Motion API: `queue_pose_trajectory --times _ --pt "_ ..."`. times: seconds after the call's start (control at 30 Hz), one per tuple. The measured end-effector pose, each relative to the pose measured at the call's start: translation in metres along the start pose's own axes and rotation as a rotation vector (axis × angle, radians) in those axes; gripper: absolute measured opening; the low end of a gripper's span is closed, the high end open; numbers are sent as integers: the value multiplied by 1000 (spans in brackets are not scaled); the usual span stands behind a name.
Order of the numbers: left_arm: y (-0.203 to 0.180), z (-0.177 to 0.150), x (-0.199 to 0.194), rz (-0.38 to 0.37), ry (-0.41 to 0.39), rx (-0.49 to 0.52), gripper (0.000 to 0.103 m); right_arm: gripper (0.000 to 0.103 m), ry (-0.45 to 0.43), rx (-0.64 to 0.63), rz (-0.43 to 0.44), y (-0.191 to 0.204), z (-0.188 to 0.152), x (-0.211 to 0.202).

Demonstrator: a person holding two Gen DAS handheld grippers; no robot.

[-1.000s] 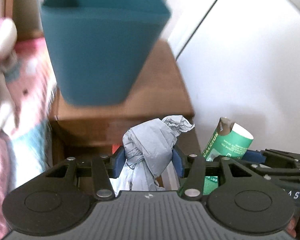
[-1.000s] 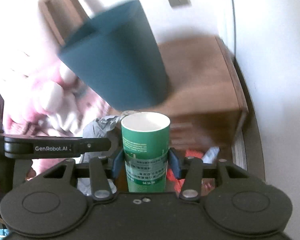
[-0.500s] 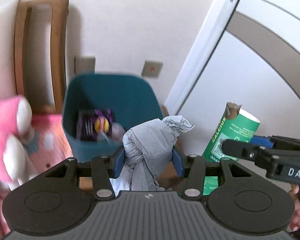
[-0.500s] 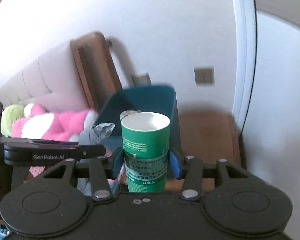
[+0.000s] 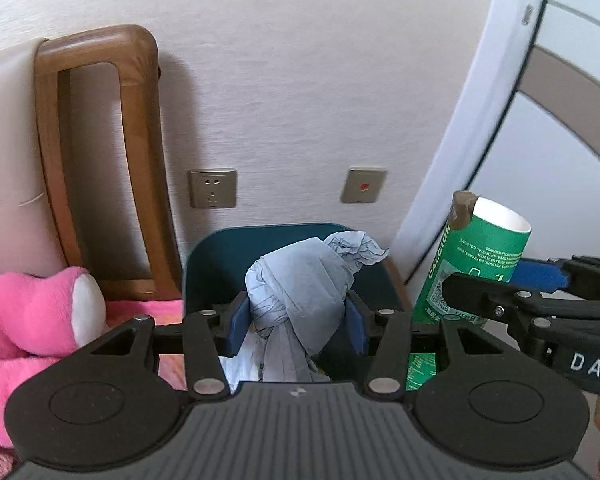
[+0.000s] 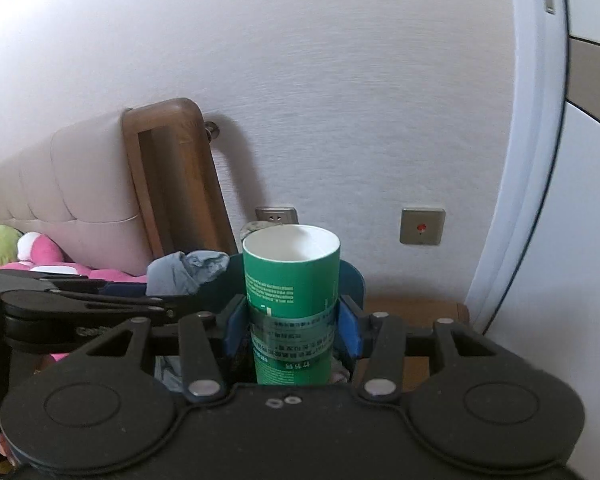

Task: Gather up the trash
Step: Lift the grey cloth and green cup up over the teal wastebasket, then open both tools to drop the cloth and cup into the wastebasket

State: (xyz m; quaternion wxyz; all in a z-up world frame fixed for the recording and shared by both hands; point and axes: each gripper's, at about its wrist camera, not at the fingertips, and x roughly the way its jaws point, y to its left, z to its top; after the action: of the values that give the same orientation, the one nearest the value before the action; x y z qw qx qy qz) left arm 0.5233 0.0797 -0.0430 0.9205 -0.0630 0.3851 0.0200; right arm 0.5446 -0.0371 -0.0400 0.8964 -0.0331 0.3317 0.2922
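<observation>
With the left hand-held gripper (image 5: pixel 296 316) pinching the wad (image 5: pixel 300 280) and the right hand-held gripper (image 6: pixel 292 330) pinching the cup (image 6: pixel 292 300), early release at lower centre could miss the bin (image 5: pixel 220 264).

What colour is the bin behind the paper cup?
Dark teal blue. The bin shows best in the left wrist view.

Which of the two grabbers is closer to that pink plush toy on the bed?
Left. The left gripper, clamping crumpled paper, is right beside the pink toy; the right gripper, holding a green cup, is farther away.
</observation>
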Motion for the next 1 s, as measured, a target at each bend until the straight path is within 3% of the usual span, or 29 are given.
queue_pose_trajectory --times 0.27,0.57,1.0 --pt "21 0 60 43 93 8 49 48 48 -33 -24 9 -4 53" --pt "24 -19 110 54 205 53 49 48 124 14 -29 1 -27 94" --pt "11 -39 138 50 324 134 49 49 256 41 -73 -12 -55 116"
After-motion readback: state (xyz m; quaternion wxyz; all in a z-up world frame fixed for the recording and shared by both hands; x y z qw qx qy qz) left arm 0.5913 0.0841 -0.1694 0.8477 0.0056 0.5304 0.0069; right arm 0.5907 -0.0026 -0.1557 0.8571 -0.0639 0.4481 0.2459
